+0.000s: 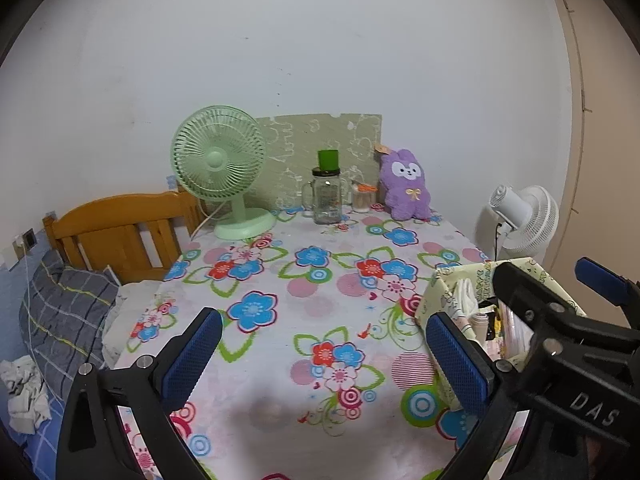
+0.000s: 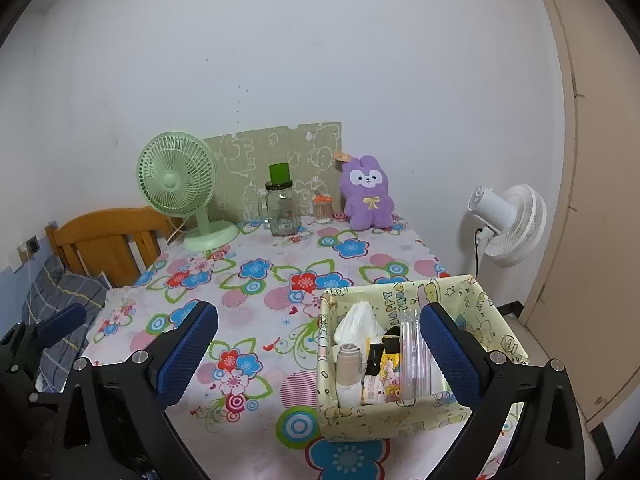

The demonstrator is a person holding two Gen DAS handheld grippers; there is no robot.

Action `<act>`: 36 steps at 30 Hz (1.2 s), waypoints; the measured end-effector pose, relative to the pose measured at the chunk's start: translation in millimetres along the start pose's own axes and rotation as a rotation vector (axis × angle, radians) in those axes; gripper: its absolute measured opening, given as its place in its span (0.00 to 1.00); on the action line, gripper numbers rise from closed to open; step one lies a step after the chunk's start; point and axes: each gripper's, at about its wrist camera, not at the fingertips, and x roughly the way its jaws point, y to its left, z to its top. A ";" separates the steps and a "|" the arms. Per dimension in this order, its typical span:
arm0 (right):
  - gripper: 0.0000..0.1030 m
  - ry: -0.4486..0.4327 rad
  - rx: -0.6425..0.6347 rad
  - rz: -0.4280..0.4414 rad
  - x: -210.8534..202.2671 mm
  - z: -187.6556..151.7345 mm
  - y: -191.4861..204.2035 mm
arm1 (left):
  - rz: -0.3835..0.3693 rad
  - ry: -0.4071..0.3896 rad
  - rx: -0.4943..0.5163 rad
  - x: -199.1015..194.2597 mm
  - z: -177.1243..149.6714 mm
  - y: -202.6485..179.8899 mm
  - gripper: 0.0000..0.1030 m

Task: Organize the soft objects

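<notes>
Overhead, both grippers hang empty with jaws spread: the left gripper [image 1: 324,360] over bare floral tablecloth [image 1: 280,320], the right gripper [image 2: 320,352] at the near-right fabric box [image 2: 400,416] of packets. Far back by the wall, the fuzzy purple plush [image 2: 368,196] sits upright beside a glass jar [image 2: 283,210] and a round green fan [image 2: 176,176].
</notes>
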 end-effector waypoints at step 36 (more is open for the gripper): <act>1.00 -0.021 0.013 -0.025 -16.1 0.4 -2.0 | 0.044 -0.024 -0.041 -20.0 -2.5 26.7 1.00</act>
